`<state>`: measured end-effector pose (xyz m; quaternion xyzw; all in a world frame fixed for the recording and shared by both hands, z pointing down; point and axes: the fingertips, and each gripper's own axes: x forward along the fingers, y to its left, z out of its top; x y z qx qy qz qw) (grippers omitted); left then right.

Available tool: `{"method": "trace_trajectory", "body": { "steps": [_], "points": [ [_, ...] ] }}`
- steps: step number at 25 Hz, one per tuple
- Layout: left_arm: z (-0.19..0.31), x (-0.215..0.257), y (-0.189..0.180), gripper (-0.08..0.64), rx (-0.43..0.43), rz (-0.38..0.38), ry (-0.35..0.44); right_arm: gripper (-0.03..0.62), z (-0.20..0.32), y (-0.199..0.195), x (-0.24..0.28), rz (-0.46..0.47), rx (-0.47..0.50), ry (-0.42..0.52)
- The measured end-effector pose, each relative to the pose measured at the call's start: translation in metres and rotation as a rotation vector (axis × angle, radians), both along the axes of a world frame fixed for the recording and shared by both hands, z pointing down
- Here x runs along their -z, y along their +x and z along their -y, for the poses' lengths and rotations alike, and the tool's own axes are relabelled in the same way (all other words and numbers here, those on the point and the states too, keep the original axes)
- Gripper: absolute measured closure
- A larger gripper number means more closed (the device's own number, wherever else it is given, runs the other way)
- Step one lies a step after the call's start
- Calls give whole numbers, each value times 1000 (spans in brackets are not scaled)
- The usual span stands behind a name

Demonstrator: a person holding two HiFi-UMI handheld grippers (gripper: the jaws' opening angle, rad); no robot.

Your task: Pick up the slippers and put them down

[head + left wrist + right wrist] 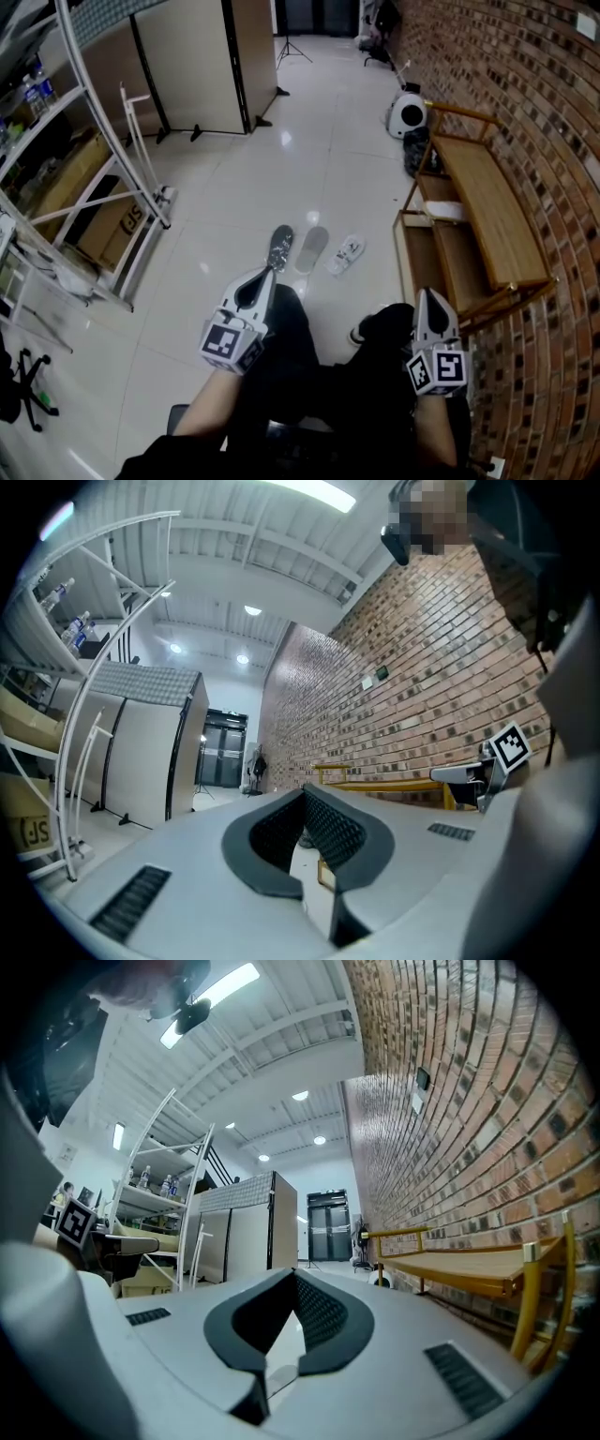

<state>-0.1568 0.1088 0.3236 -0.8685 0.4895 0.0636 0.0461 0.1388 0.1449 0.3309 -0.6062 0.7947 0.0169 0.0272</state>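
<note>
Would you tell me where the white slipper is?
In the head view, the white slipper lies right of centre on the floor, between the pale grey slipper and the wooden bench.

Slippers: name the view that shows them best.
Head view. It looks down on the slippers lying side by side on the glossy floor. Both gripper views look level across the room, over their own jaws, and show no slipper clearly.

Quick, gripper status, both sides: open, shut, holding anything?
Left gripper: shut, jaw tips together, nothing held.
Right gripper: shut, jaw tips together, nothing held.
</note>
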Motion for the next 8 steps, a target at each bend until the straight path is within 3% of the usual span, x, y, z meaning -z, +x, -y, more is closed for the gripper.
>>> {"method": "trace_trajectory", "body": {
  "steps": [8],
  "points": [
    [0,-2,-2,557,3,9,-12,584,-1,-1,1,2,1,2]
  ]
}}
